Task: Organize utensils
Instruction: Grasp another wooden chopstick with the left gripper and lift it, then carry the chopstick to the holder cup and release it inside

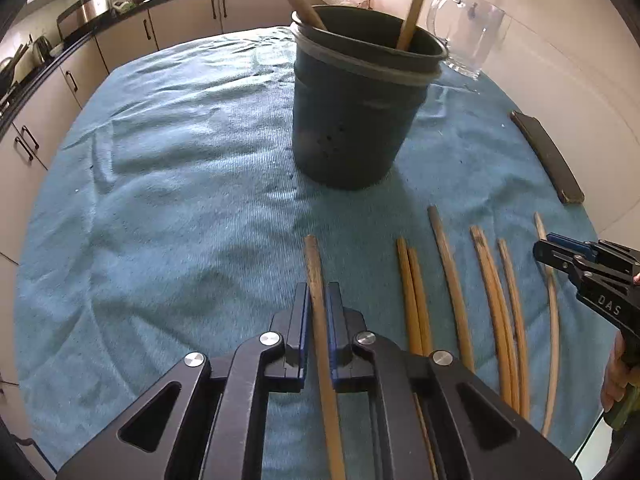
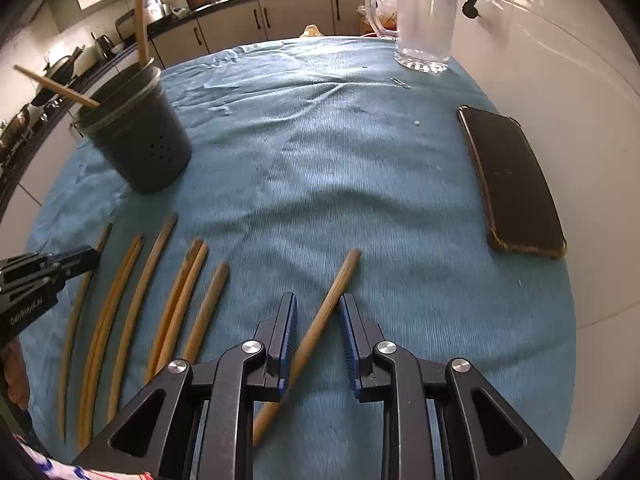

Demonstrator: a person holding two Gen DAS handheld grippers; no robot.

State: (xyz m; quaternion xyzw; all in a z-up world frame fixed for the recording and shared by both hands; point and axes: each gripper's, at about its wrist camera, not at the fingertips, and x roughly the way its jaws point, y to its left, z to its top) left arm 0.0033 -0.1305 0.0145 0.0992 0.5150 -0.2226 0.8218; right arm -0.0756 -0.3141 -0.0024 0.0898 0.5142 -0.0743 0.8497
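Observation:
Several wooden sticks (image 1: 452, 268) lie side by side on a blue cloth (image 1: 180, 184). Behind them stands a dark round holder (image 1: 356, 120) with two sticks leaning in it. My left gripper (image 1: 318, 288) is shut on the leftmost stick (image 1: 314, 264), which runs straight between its pads. My right gripper (image 2: 318, 300) has the rightmost stick (image 2: 340, 280) slanting between its jaws, touching the left pad low down and the right pad's tip. The holder (image 2: 140, 140) stands far left in the right wrist view. Each gripper shows in the other's view: right gripper (image 1: 540, 250), left gripper (image 2: 94, 254).
A dark phone (image 2: 516, 180) lies on the cloth at the right, near a white wall (image 2: 560, 80). A clear glass jug (image 2: 424, 20) stands at the back right. Kitchen cabinets (image 1: 180, 28) run behind the table. A hand (image 1: 618, 376) holds the right gripper.

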